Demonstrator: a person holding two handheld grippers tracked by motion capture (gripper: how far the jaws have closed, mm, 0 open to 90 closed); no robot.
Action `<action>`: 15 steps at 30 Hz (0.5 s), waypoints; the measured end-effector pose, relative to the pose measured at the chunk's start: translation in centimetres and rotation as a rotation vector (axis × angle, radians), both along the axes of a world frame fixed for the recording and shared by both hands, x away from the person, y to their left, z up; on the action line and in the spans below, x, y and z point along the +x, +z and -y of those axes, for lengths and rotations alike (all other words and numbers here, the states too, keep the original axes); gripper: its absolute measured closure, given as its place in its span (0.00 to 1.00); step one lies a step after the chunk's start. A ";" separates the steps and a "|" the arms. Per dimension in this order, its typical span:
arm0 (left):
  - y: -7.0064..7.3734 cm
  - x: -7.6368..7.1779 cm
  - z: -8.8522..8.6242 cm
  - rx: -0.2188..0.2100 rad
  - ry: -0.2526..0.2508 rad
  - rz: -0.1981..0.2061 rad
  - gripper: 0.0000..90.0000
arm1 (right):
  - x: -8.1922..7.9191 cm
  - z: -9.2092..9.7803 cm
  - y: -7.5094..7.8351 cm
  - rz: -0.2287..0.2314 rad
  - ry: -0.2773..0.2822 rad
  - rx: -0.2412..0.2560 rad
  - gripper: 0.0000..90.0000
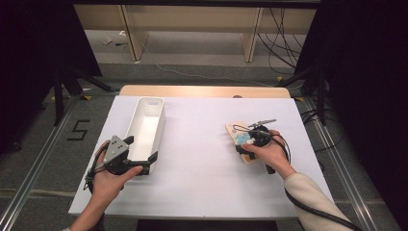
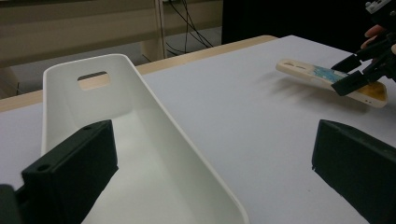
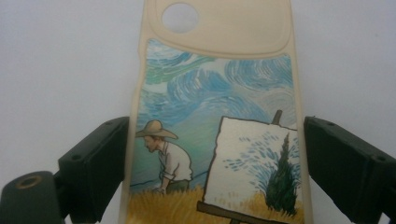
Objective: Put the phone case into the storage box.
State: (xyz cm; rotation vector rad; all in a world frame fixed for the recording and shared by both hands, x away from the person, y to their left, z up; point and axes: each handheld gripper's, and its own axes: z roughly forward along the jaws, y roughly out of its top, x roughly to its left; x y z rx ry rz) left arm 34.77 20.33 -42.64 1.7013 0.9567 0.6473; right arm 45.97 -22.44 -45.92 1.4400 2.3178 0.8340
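Right hand-held gripper (image 3: 205,186) grips a painted phone case (image 3: 217,121) by its long edges, held low over the bench (image 1: 202,159) near its right edge. Left hand-held gripper (image 1: 140,155) is released, jaws spread astride the near end of a white bin (image 1: 144,127) by the left edge.

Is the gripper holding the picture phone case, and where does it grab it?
Yes: the right gripper pinches the phone case by its two long side edges, near its lower end. The left gripper holds nothing.

- Bright, even light falls on my white table (image 1: 202,183); dark surrounds.
- Soft shadow under the phone case (image 2: 327,81).
- My near jaws blur slightly.
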 end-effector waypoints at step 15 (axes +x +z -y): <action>0.0 0.1 -0.1 -0.007 0.000 0.001 0.00 | -1.4 0.1 1.5 0.095 0.034 0.086 0.13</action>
